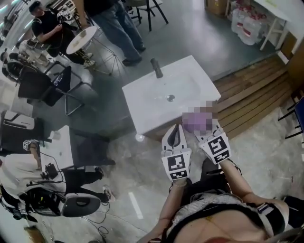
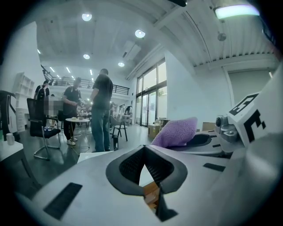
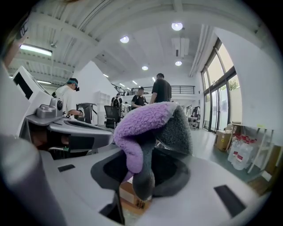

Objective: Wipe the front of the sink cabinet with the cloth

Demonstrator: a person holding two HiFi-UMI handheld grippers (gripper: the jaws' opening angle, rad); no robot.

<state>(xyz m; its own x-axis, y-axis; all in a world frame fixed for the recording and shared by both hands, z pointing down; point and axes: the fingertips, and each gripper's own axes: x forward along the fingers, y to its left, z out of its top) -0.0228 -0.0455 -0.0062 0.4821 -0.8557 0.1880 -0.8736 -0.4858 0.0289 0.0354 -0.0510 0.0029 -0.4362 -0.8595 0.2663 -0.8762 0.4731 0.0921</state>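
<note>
While our left hand-held gripper (image 1: pixel 176 135) sits closed and empty, the right hand-held gripper (image 1: pixel 205 133) pinches the cloth (image 3: pixel 146 128) by a fold, just near of the sink (image 1: pixel 156 102). It looks soft, light and floppy, so it probably wants a firm, bunched grip.

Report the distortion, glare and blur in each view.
Head view: even light, wide-angle bowing at the edges, a mosaic patch next to the sink. Left gripper view: fisheye with black corners; the ceiling lamp blows out. Right gripper view: same fisheye; the cloth looms large and sharp, the room behind small.
</note>
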